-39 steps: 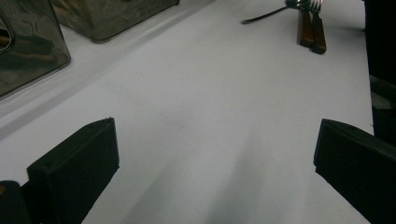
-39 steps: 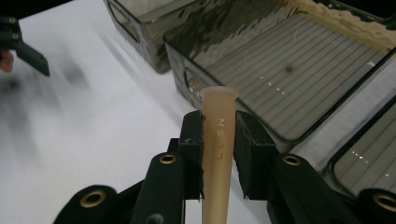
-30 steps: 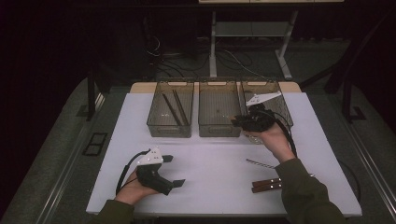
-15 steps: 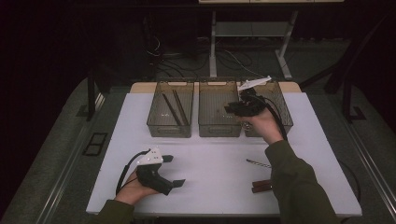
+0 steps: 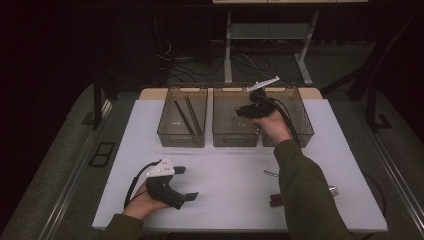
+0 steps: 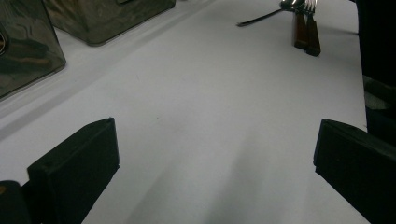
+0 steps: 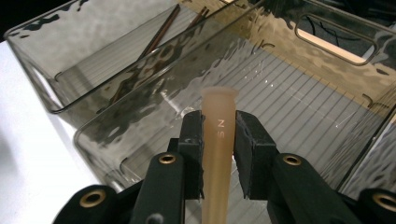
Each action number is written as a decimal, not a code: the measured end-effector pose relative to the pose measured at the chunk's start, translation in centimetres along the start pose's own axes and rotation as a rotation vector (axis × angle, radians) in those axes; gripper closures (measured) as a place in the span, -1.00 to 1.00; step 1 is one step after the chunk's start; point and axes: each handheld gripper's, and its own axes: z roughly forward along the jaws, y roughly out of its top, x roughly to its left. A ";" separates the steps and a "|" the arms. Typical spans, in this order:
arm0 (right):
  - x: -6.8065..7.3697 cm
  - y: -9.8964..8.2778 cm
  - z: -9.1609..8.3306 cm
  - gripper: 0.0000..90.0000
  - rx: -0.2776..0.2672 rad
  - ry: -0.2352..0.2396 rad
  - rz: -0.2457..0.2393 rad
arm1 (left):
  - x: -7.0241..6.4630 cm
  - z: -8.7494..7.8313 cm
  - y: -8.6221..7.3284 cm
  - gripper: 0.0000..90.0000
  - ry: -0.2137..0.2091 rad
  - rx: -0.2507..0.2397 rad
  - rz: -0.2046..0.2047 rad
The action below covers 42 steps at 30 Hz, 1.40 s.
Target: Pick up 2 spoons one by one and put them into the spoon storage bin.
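My right gripper (image 7: 219, 128) is shut on a tan plastic handle (image 7: 219, 102) with small letters on it, held upright above the middle clear bin (image 7: 289, 88). In the high view this right gripper (image 5: 250, 109) hovers over the middle bin (image 5: 227, 136) near its right wall. The left gripper (image 5: 186, 183) lies on the white table (image 5: 235, 165) at the front left, held by a hand, jaws wide apart. In the left gripper view, bare tabletop lies between the jaws of the left gripper (image 6: 215, 158).
Three clear bins stand side by side at the table's back. The left bin (image 5: 175, 132) holds dark chopsticks (image 5: 187, 115); the right bin (image 5: 300, 131) is beside my right hand. Brown-handled cutlery (image 5: 276, 200), a fork (image 5: 334, 190) and a thin metal piece (image 5: 270, 173) lie front right.
The right gripper has moved left with the tan handle, from over the right bin to over the middle bin. The left gripper has stayed where it was.
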 end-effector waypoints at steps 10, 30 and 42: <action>-0.3 0.7 1.9 0.63 0.021 -0.026 0.007 | 0.0 0.0 0.0 -1.00 -0.006 -0.013 -0.007; 0.1 0.2 3.1 0.15 0.054 -0.037 0.012 | 0.0 0.0 0.0 -1.00 -0.008 -0.015 -0.006; 0.5 -0.8 -0.7 -0.03 -0.030 0.011 -0.007 | 0.0 0.0 0.0 -1.00 -0.008 -0.011 -0.016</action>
